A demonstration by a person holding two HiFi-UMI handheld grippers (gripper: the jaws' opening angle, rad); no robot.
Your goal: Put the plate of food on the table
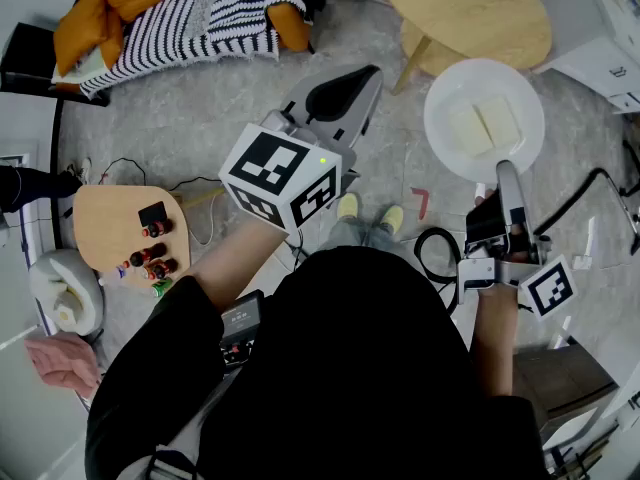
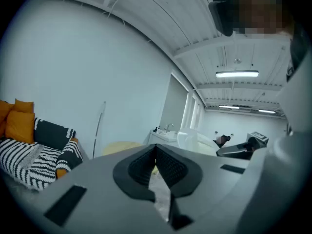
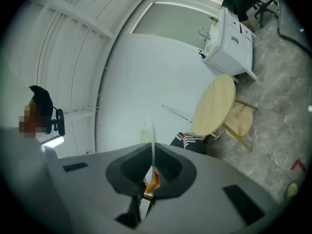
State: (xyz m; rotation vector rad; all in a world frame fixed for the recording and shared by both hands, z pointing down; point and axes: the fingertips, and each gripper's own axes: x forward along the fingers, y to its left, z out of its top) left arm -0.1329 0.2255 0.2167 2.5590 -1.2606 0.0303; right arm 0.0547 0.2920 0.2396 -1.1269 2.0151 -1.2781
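Note:
A white plate [image 1: 484,120] with two pale slabs of food hangs over the grey floor, just below the round wooden table [image 1: 470,13]. My right gripper [image 1: 507,173] is shut on the plate's near rim. In the right gripper view the plate [image 3: 152,135] shows edge-on as a thin white line pinched between the jaws of the right gripper [image 3: 152,167], with the table [image 3: 214,106] beyond. My left gripper [image 1: 345,93] is held up at the centre, its jaws shut with nothing in them. From the left gripper [image 2: 156,152] the plate [image 2: 195,140] appears to the right.
A sofa with a striped blanket and orange cushions [image 1: 180,18] stands at the back left. A low wooden stand with small bottles [image 1: 115,228] is at the left. A white cabinet [image 1: 600,28] stands right of the table. Black cable [image 1: 435,253] lies on the floor.

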